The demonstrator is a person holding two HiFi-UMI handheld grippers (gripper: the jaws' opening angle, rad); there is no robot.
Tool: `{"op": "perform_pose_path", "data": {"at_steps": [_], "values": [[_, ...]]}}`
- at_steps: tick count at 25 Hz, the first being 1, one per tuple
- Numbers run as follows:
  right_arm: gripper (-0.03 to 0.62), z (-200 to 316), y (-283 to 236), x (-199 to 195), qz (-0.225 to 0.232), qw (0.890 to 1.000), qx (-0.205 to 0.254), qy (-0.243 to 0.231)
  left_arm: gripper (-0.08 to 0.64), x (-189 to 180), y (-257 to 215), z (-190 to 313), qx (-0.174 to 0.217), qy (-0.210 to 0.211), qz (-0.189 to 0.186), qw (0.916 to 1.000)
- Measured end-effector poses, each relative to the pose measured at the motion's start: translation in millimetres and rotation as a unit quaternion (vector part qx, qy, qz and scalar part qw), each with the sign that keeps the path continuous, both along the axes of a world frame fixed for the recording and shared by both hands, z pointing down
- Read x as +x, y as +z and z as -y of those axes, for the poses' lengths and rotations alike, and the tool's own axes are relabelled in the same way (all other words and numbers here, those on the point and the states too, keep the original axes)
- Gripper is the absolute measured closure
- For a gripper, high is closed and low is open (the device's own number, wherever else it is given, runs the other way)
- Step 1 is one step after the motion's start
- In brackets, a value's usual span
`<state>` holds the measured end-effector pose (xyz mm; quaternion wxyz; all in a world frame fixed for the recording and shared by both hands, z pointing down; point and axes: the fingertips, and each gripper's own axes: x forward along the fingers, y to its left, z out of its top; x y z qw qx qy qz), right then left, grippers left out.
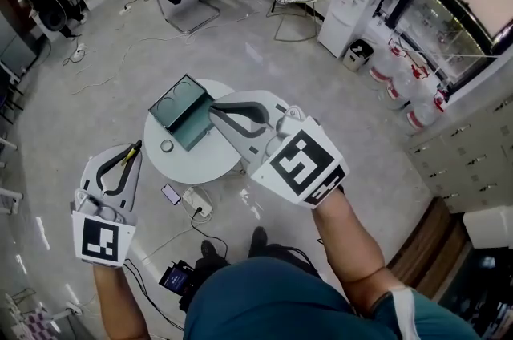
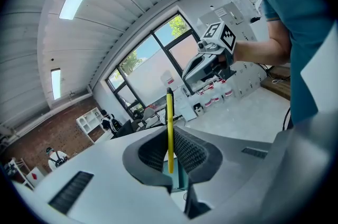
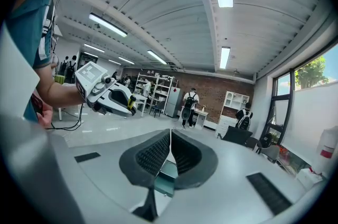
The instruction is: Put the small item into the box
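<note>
L gripper (image 1: 135, 147) clamped on thin yellow stick (image 2: 170, 128), held off table's (image 1: 210, 167) near-left edge, likely pre-drop; R gripper (image 1: 215, 111) jaws shut w/ nothing between, by open green box (image 1: 178, 99), prob to steady it.

An open dark-green metal box (image 1: 185, 111) sits on the small round white table (image 1: 210, 160); alongside, the left gripper (image 1: 136, 147) pinches a slim yellow stick (image 1: 127, 155).

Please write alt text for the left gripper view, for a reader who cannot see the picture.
The left gripper pinches a thin yellow stick with a dark tip, upright between its dark fingers. Beyond it, at the upper right, the right gripper is held in the air in front of large windows.
</note>
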<state>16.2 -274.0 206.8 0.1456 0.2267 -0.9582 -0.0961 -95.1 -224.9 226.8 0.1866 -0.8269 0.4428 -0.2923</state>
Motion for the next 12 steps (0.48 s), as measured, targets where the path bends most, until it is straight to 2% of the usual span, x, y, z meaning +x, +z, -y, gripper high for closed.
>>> {"op": "perform_pose_path", "data": {"at_steps": [4, 12], "values": [[0.552, 11, 12, -3, -0.007, 1.0, -0.001, 0.015, 0.522, -8, 11, 18, -0.004, 0.005, -0.015, 0.9999], [0.552, 52, 21, -25, -0.026, 0.996, -0.011, 0.089, 0.522, -35, 24, 80, -0.013, 0.076, -0.036, 0.9964]]}}
